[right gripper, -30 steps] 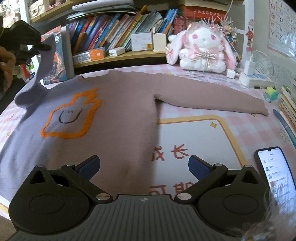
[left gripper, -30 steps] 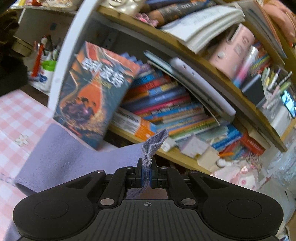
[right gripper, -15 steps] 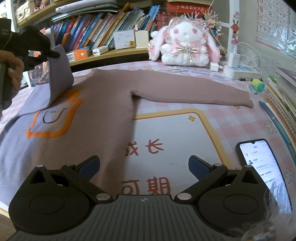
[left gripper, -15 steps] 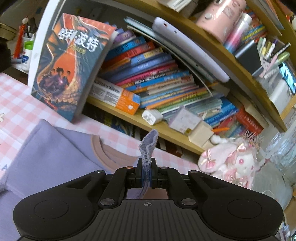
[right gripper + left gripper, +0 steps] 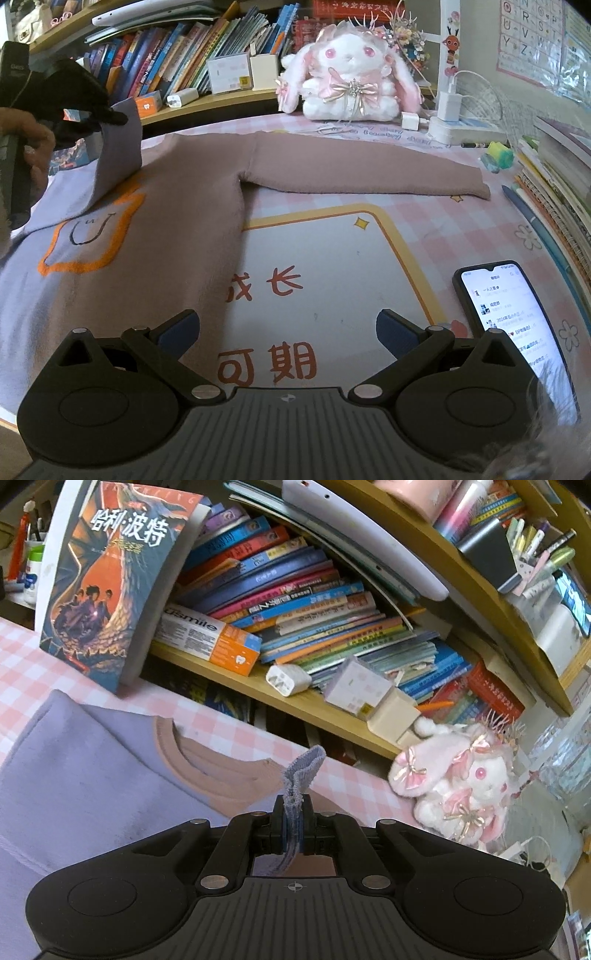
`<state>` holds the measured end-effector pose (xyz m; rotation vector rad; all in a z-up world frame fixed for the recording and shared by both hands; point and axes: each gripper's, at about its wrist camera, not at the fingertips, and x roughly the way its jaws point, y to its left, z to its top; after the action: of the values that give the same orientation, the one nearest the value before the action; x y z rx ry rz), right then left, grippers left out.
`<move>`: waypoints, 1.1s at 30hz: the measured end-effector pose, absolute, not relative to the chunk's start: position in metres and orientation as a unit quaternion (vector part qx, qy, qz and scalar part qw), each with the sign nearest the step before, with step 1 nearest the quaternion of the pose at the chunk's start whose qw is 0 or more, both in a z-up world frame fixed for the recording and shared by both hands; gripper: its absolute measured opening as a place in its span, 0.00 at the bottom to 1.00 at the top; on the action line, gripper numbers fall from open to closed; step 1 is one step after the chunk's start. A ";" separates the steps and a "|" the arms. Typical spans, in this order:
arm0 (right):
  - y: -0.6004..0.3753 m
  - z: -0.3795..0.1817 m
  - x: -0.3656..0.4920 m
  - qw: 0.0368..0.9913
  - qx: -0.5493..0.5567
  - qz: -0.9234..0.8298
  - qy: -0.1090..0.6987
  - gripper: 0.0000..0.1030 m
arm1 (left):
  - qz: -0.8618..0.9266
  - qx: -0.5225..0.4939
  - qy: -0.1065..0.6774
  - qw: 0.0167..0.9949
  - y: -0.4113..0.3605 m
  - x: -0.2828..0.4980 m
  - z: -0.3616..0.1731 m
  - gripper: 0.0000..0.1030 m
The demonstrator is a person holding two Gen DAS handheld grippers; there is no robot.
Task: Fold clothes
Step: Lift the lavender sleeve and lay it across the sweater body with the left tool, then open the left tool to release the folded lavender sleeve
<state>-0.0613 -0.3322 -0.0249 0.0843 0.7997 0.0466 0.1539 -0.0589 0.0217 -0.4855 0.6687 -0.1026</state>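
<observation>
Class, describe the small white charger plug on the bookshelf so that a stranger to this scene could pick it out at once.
Start at the wooden bookshelf behind the pink checked table. On its lower board, right of the orange and white toothpaste box, lies the small white charger plug. Unlike the square paper boxes beside it, it is rounded, with two slots in its end.

- Plush rabbit (image 5: 349, 70), white and pink, upright at back of table, in front of the bookshelf (image 5: 221, 99).
- Phone (image 5: 513, 317), screen lit, flat on checked tablecloth (image 5: 424, 221) at right.
- Book stack (image 5: 554, 184) along right edge.
- Power strip (image 5: 465, 129) with charger plugged in, beside rabbit.
- Toothpaste box (image 5: 210, 638) on shelf.
- Large book (image 5: 114, 576) leaning upright.
</observation>
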 end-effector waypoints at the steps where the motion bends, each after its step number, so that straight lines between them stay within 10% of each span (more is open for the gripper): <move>1: -0.332 -0.025 -0.062 0.920 0.042 0.023 0.389 1.00 | -0.051 -0.236 0.329 0.913 -0.061 0.155 0.022 0.10; 7: -0.333 -0.025 -0.062 0.920 0.047 0.022 0.388 1.00 | -0.086 -0.241 0.337 0.906 -0.069 0.144 0.035 0.60; 10: -0.328 -0.026 -0.059 0.919 0.047 0.032 0.390 1.00 | -0.114 -0.239 0.316 0.911 -0.063 0.127 0.053 0.66; 33: -0.275 -0.026 -0.065 0.910 0.052 0.013 0.410 0.99 | 0.083 -0.053 0.393 0.914 0.094 -0.045 -0.011 0.67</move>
<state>-0.0646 -0.2749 -0.0258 0.1070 0.8459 0.0269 -0.0449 0.0943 -0.0111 -0.1099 0.8083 0.1714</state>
